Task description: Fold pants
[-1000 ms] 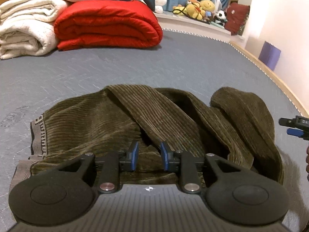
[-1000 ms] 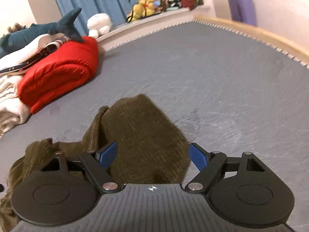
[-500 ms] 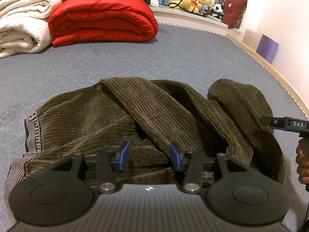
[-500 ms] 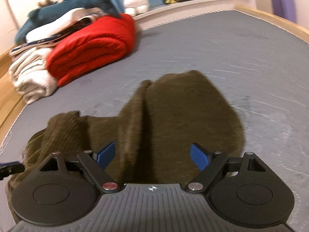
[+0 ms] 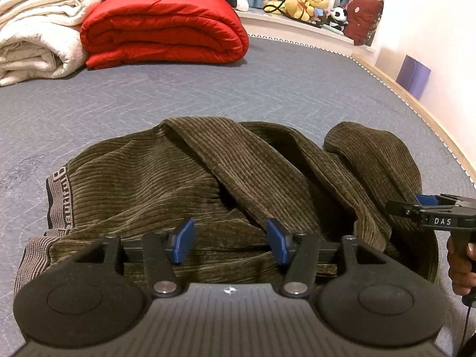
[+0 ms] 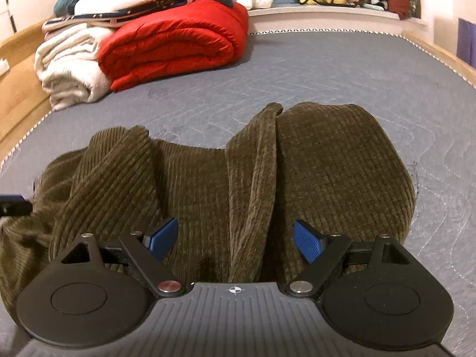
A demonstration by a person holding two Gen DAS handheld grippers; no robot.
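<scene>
Olive-brown corduroy pants [image 5: 178, 184] lie bunched on the grey mattress [image 5: 267, 89], with a grey lettered waistband [image 5: 61, 202] at the left. My left gripper [image 5: 230, 242] hovers over the near edge of the pants; its jaws are opening and the blue pads stand apart with cloth below them, not pinched. In the right wrist view the pants [image 6: 327, 172] show a raised fold down the middle. My right gripper [image 6: 235, 239] stands wide open above that fold, gripping nothing. The right gripper [image 5: 428, 208] also shows at the right edge of the left wrist view, held by a hand [image 5: 459, 267].
A folded red quilt [image 5: 163, 29] and white blankets [image 5: 35, 41] are stacked at the far left of the mattress. Stuffed toys [image 5: 309, 3] sit on a ledge behind. A wooden bed rail [image 5: 416, 107] runs along the right, with a purple box [image 5: 415, 74] beyond it.
My left gripper's jaws have spread apart, letting go of the cloth. My right gripper swung left over the pants and rolled level, and it now reaches further into the left wrist view.
</scene>
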